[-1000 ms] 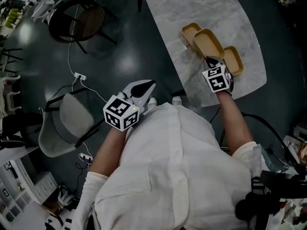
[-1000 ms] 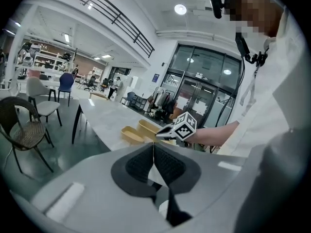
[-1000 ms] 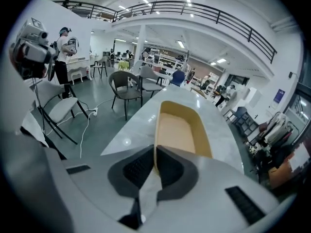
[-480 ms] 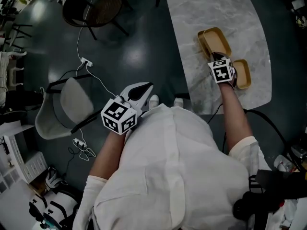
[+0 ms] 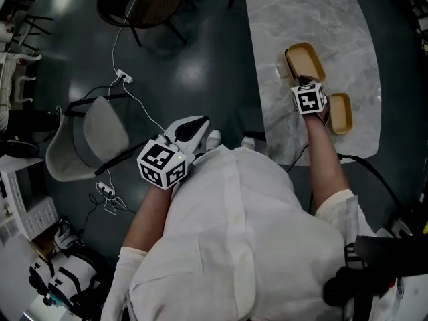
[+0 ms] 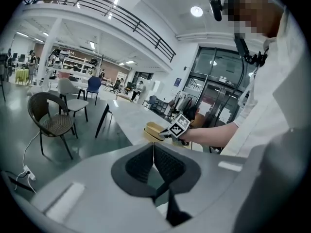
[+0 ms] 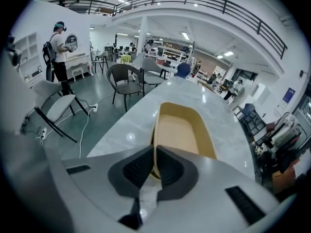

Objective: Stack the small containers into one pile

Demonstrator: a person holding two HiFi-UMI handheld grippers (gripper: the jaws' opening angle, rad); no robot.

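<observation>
Container (image 7: 183, 130) rim is pinched in right tongs (image 7: 153, 149), left tongs (image 6: 153, 145) closed.

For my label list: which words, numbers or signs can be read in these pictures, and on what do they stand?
No readable words or numbers.
Black-and-white marker cubes, left and right: square patterns only, no letters.
Small blue sign on the far wall: too blurred to read.

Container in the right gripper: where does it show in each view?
Head view: container upper right, just above the right gripper.
Left gripper view: small, at centre, beyond the jaws.
Right gripper view: centre, rim between the jaws.
Shared landmark: the marble table.
</observation>
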